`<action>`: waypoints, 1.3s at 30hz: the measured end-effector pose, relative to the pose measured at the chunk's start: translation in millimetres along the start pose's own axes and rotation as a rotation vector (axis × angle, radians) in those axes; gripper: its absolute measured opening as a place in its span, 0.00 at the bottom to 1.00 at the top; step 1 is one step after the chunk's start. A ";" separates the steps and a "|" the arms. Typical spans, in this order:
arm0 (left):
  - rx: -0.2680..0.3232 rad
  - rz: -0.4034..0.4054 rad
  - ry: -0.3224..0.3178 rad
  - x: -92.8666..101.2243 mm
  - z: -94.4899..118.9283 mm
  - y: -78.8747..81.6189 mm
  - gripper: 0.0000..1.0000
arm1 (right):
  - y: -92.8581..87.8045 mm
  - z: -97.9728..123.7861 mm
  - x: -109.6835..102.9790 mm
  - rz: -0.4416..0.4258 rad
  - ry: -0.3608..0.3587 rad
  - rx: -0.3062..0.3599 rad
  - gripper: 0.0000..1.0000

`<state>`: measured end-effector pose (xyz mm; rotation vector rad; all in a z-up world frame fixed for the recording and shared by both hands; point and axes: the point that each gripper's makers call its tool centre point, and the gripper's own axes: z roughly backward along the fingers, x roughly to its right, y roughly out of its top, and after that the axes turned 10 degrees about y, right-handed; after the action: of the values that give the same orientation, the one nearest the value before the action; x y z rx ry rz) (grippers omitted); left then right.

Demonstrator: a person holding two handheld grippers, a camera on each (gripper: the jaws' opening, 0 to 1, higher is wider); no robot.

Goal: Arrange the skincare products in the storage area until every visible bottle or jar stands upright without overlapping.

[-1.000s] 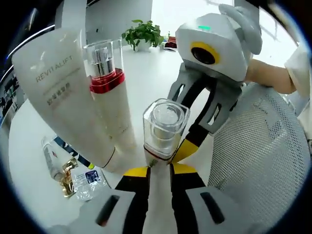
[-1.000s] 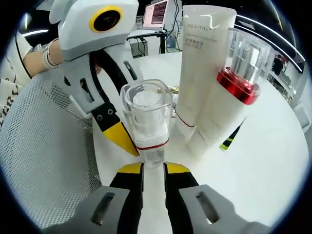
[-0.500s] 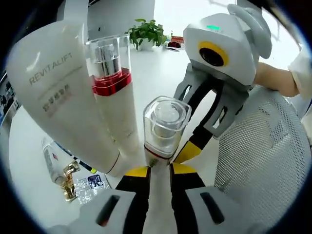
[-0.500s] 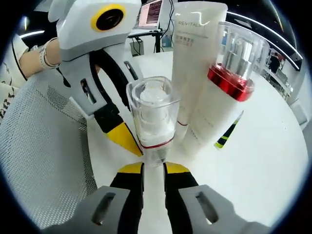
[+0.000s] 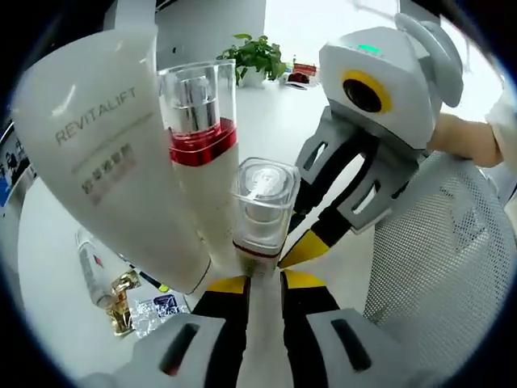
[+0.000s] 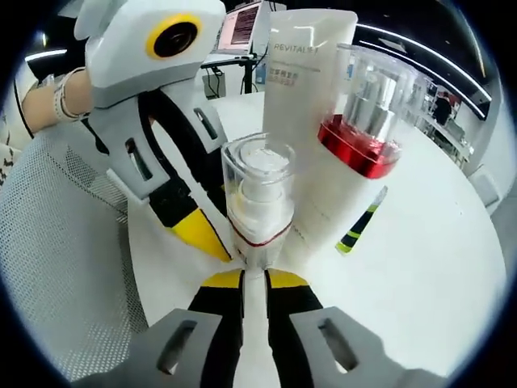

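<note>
Office, looks like. My views show round white table (image 6: 452,267), white mesh chair (image 5: 440,267) right beside it. Lit monitor (image 6: 242,24) with text on desk behind, cables hanging below. Potted green plant (image 5: 257,55) on far side of table. Dark ceiling with long strip lights (image 6: 420,50). Open-plan workspace feel, no home furniture.

Bright, even indoor light washed the white worktop (image 5: 266,129) almost to glare, strongest at the far window side. Fisheye distortion bent everything near the edges. Nearby objects stayed sharp; shadows were soft and faint.
</note>
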<state>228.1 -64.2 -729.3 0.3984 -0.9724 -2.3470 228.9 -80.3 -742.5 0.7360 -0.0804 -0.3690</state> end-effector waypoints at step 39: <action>0.031 -0.014 0.083 -14.8 -2.2 1.0 0.13 | 4.8 0.7 10.3 0.025 -0.045 0.020 0.09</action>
<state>241.3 -57.2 -729.3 0.5126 -0.9707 -2.3104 239.9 -81.1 -739.4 0.7462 -0.1360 -0.3614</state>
